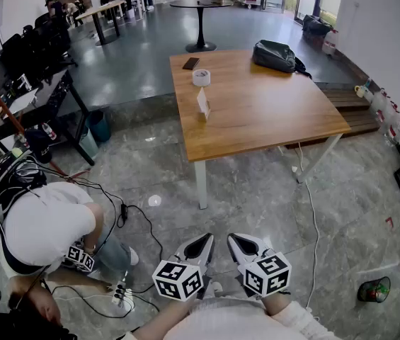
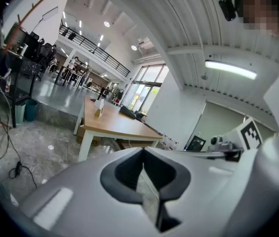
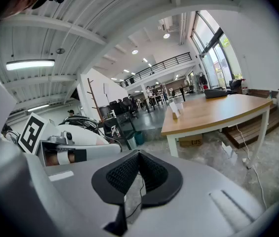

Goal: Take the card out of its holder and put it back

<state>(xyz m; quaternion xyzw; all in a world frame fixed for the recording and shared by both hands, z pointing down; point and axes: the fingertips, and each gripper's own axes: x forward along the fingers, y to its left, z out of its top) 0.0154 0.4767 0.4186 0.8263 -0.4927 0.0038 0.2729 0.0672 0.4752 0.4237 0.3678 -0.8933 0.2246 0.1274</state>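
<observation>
I hold both grippers low over the grey stone floor, side by side and well short of the table; the left gripper has its jaws pressed together on nothing, and the right gripper is likewise closed and empty. The card stands upright in its holder near the table's left edge, well apart from both grippers, with a roll of tape just beyond it, a dark phone farther back and a black bag toward the far right corner. A person in a white shirt crouches on the floor to my left among cables.
</observation>
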